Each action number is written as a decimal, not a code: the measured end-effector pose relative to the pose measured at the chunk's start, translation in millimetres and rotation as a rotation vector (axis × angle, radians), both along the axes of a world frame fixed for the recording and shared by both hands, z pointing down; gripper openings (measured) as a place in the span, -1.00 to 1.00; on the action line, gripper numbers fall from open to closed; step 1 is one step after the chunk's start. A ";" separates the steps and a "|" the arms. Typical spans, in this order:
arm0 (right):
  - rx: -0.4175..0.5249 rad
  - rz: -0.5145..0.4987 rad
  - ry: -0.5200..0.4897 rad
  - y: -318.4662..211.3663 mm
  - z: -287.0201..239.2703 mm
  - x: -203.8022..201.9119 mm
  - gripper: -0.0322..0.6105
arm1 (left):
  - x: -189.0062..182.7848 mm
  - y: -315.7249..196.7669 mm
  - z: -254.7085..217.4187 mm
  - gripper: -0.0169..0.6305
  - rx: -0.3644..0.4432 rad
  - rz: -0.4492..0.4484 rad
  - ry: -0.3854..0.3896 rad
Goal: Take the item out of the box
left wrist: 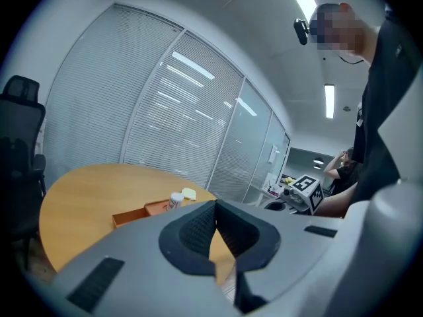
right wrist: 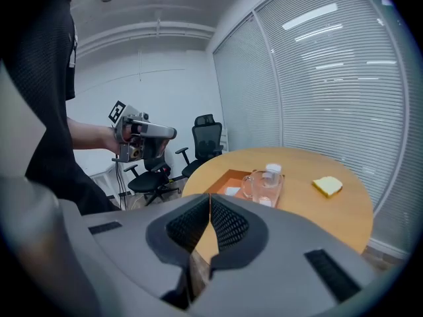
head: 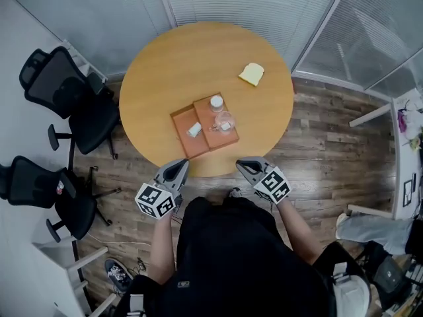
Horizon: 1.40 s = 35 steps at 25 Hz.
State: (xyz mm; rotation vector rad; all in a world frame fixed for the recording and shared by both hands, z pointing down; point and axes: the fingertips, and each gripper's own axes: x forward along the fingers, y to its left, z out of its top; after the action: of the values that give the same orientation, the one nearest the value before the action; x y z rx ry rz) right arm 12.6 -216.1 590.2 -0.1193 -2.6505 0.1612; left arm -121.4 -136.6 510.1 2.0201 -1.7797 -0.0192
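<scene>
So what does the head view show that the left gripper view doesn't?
Only the head view: the glass mug and a stray shoe. Only the left gripper view: ceiling lights and a second person in the background. Both: the round table, the orange box, a white bottle and a yellow sponge.

head view overhead, 2 gripper views low, sharing table [head: 172, 71]
</scene>
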 end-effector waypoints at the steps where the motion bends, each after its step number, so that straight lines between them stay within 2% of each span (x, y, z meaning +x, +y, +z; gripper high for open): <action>1: -0.001 0.006 -0.002 -3.2 0.2 0.6 -0.88 | -0.3 -1.0 1.4 -0.93 -0.002 -0.002 0.000; 8: -0.003 0.047 -0.002 -11.8 1.0 -11.0 -0.88 | -12.1 -11.8 11.0 -0.93 -0.018 0.042 -0.007; 16: 0.026 0.140 0.009 -7.9 -3.2 -50.9 -0.88 | -52.2 -21.0 48.8 -0.93 -0.090 0.170 0.004; 23: 0.017 0.212 0.068 5.0 11.5 -73.5 -0.88 | -64.4 -29.2 80.2 -0.93 -0.146 0.350 -0.083; 26: 0.007 0.250 0.083 14.4 17.8 -83.2 -0.88 | -71.4 -32.0 96.0 -0.93 -0.177 0.394 -0.115; 31: 0.016 0.306 0.089 23.7 17.2 -103.7 -0.88 | -83.1 -40.2 120.3 -0.92 -0.226 0.478 -0.130; 35: 0.023 0.366 0.105 30.2 20.3 -109.1 -0.88 | -87.9 -44.0 128.2 -0.92 -0.232 0.532 -0.123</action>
State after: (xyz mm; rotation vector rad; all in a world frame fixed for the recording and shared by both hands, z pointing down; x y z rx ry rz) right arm -96.4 -186.0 610.5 0.3736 -2.5446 0.2486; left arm -209.3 -180.6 638.3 2.2852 -1.1887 0.4603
